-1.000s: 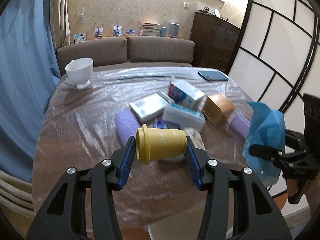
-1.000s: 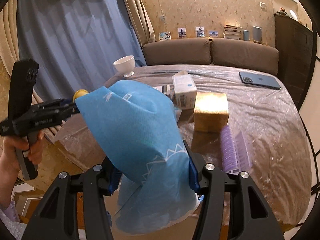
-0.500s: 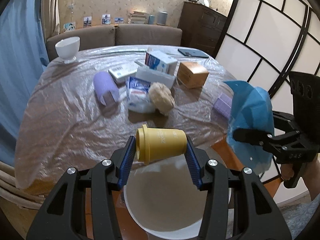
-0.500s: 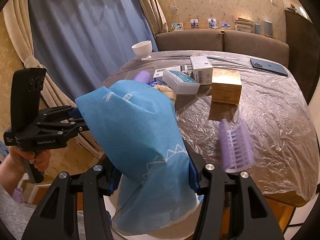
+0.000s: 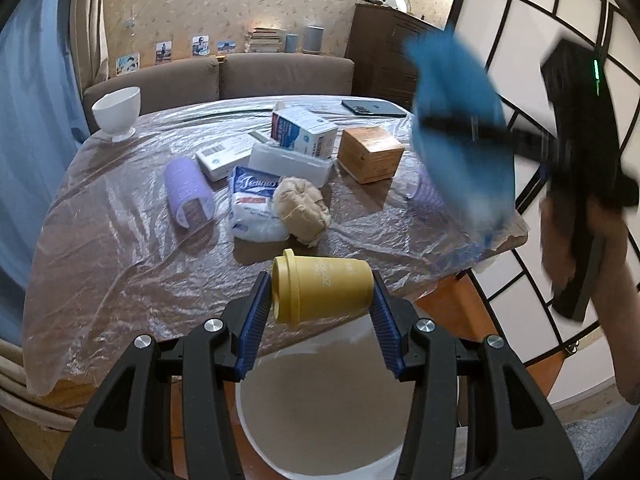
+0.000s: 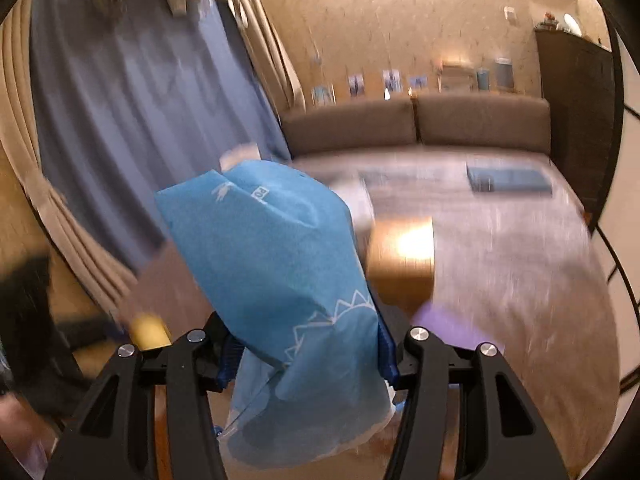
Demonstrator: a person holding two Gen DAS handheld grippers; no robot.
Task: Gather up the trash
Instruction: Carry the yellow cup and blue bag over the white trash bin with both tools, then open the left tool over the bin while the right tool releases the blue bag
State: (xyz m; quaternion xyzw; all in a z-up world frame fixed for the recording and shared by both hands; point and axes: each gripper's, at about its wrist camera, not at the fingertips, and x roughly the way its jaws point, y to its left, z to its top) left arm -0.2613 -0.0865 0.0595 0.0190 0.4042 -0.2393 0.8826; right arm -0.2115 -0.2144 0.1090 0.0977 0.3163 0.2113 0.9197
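Observation:
My left gripper (image 5: 320, 300) is shut on a yellow lidded cup (image 5: 322, 291), held sideways above the white bin (image 5: 320, 432) at the table's near edge. My right gripper (image 6: 306, 356) is shut on a blue crumpled bag (image 6: 280, 264). In the left wrist view that blue bag (image 5: 460, 128) hangs blurred above the table's right side, with a hand (image 5: 568, 240) on the gripper's black handle. The yellow cup (image 6: 148, 330) shows blurred at lower left in the right wrist view. Trash on the table includes a beige crumpled wad (image 5: 302, 208), a white-blue packet (image 5: 252, 204) and a purple roll (image 5: 188, 192).
The plastic-covered table (image 5: 100, 260) also carries a white cup (image 5: 118, 110), a milk carton (image 5: 302, 130), white boxes (image 5: 290, 162), a brown box (image 5: 370, 154), a phone (image 5: 374, 108) and a second purple roll (image 5: 424, 190). Sofa behind, blue curtain at left, panelled screen at right.
The left gripper drew back with the yellow cup from over the table to above the white bin. The right gripper rose with the blue bag; its view is now motion-blurred.

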